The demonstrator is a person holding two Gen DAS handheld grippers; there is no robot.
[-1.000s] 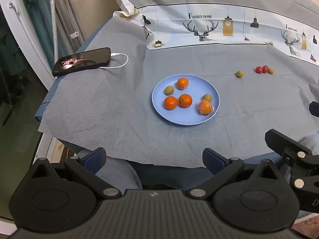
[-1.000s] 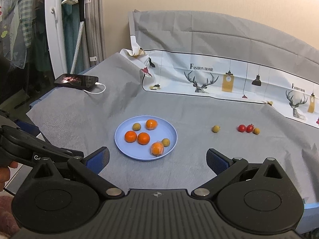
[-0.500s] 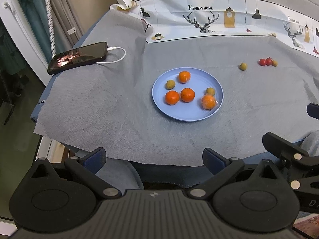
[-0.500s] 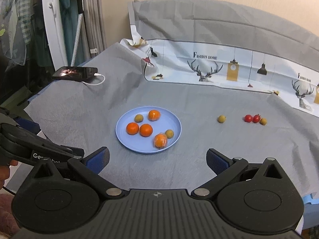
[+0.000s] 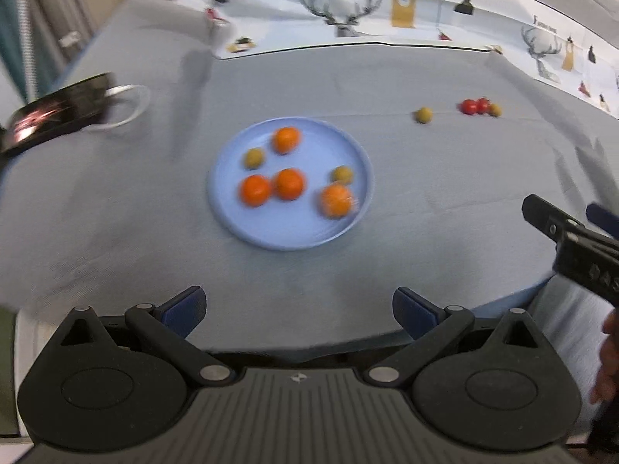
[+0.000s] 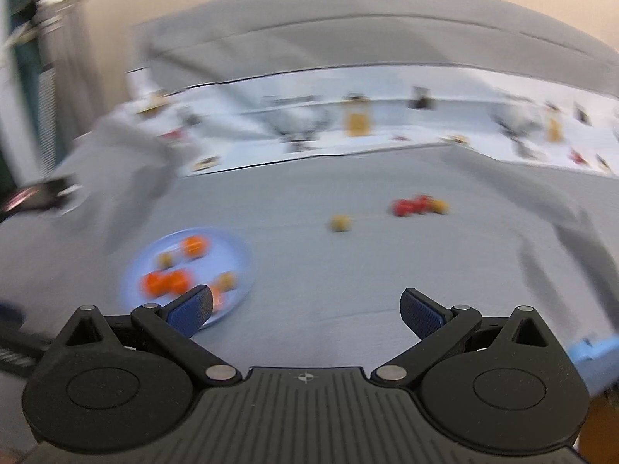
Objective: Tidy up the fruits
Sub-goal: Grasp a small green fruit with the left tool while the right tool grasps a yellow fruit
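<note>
A blue plate (image 5: 232, 228) holds several oranges (image 5: 288, 183) and two small green fruits (image 5: 253, 157); it also shows blurred in the right wrist view (image 6: 236, 255). On the grey cloth to its right lie a loose green fruit (image 5: 424, 115), two red cherry tomatoes (image 5: 474, 106) and another small green fruit (image 5: 495, 110). The right wrist view shows the loose green fruit (image 6: 340, 223) and the tomatoes (image 6: 411, 206). My left gripper (image 5: 298, 303) is open and empty, near the table's front edge. My right gripper (image 6: 305, 307) is open and empty, over the cloth right of the plate.
A black phone (image 5: 58, 110) with a white cable lies at the left edge. A printed white cloth strip (image 5: 387, 15) runs along the back. The right gripper's body (image 5: 572, 239) juts in at the right of the left wrist view.
Both grippers have moved forward over the table toward the fruits. The right one has swung to the right, so the plate now sits at its left. Both views are motion-blurred.
</note>
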